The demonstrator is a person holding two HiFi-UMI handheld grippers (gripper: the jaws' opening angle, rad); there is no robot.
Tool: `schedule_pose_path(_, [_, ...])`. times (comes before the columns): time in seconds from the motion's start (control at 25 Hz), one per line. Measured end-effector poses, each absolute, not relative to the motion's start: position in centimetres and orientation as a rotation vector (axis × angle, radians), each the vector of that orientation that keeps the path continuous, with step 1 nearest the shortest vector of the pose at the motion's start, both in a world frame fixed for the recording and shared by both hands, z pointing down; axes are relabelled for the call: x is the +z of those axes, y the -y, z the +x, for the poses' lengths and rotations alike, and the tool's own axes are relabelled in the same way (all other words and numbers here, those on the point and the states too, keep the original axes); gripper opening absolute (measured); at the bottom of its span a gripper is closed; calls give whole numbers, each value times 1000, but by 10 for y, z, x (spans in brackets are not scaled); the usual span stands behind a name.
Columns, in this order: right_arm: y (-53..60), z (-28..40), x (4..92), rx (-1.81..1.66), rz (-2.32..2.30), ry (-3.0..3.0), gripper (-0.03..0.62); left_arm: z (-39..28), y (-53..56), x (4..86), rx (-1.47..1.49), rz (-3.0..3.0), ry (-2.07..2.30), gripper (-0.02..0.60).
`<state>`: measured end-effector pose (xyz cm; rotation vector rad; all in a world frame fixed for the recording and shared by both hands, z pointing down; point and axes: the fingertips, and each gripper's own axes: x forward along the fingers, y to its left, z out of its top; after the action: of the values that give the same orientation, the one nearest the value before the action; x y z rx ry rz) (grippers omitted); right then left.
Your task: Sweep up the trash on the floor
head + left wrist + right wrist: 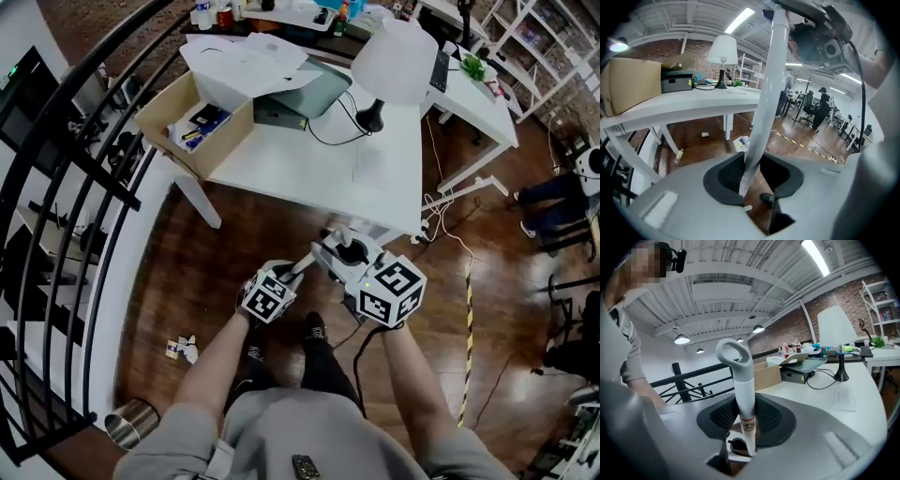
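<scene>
Well apart, trash (184, 349) lies left of left tool (291, 277).

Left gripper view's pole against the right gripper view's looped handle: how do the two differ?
The pole in the left gripper is a plain shaft that runs up to the picture's top, with no end seen. The looped handle in the right gripper ends in an open ring just above the jaws. The pole leans right, while the looped handle stands almost upright. Both are pale and clamped between their gripper's jaws.
</scene>
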<state>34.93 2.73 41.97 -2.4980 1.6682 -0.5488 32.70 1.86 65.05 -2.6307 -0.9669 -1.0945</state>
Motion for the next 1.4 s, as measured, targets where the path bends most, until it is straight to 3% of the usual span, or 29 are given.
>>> schedule_pose_path(0.56, [-24,433,510,-655,-2184,-2208,98,415,-35,731,-1140,-2913,461,104])
schedule_pose_path(0.88, [-15,467,525,-634,-2197,-2185,104,440,-26,753,-1192,-2968,349,106])
schedule_pose_path(1.04, [-25,475,527,-625,-2231,-2171,201,457,-22,752,-1193,-2964,329,104])
schedule_pose_path(1.4, [-81,491,512,-593,-2337,-1967,198,472,-24,762,-1207,-2953,263,107])
